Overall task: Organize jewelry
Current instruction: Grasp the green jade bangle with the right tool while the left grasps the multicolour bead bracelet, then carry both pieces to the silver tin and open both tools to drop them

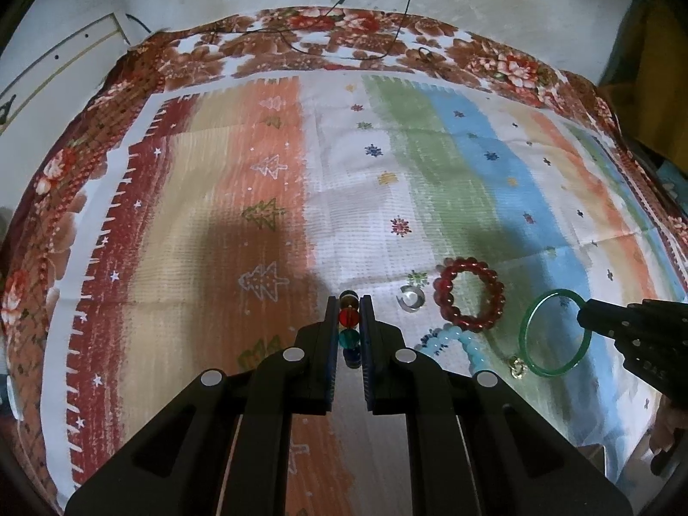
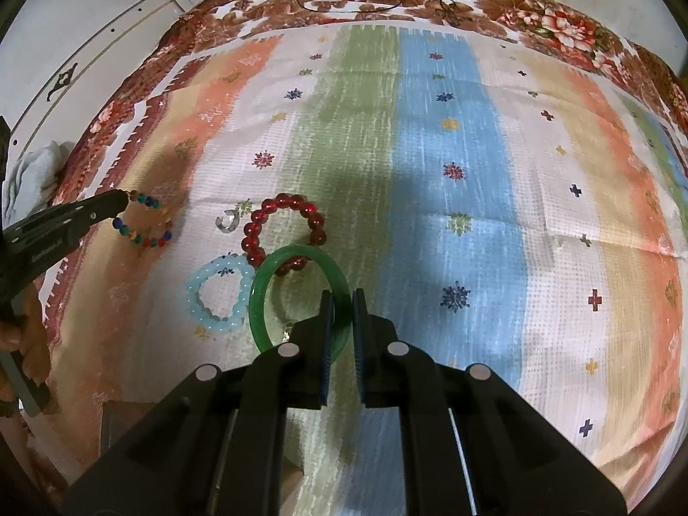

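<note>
My left gripper is shut on a multicoloured bead bracelet; red, teal and blue beads show between its pads. From the right wrist view that bracelet hangs from the left gripper over the cloth. My right gripper is shut on the rim of a green bangle, which the left wrist view also shows as the bangle pinched by the right gripper. On the cloth lie a red bead bracelet, a pale blue bead bracelet and a silver ring.
A striped cloth with small star prints covers a floral blanket. Black cables trail over the far edge by the wall. A small metal charm lies beside the bangle. A person's hand holds the left tool.
</note>
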`<state>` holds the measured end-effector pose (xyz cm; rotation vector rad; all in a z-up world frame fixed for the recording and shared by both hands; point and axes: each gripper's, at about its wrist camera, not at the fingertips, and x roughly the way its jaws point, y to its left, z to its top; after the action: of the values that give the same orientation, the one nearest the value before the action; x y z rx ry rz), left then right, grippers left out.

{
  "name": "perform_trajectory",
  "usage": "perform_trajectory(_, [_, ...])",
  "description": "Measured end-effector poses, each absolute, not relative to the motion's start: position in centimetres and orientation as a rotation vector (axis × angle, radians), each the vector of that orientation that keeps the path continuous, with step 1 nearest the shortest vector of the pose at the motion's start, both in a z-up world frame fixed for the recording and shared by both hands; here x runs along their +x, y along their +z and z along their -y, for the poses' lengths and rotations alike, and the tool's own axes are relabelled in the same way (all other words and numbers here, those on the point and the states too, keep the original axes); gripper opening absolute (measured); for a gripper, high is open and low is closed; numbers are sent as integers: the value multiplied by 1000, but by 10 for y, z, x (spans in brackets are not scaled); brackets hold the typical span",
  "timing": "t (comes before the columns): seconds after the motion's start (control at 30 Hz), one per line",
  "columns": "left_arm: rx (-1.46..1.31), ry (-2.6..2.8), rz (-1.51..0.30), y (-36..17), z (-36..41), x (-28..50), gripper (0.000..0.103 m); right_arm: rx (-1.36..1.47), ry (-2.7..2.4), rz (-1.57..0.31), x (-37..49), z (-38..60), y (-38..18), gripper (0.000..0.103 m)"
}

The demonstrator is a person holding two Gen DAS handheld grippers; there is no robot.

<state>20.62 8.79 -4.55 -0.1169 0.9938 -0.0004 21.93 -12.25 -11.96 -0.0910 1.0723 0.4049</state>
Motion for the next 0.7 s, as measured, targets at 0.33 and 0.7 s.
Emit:
perform_trajectory(0.33, [-107, -27, -955, -28, -76, 187, 9, -64, 424, -1046, 206, 126, -106, 10])
perform_trajectory(0.7, [-103, -52, -925, -16, -67, 168, 9, -43, 432, -1015, 191, 132, -93, 10])
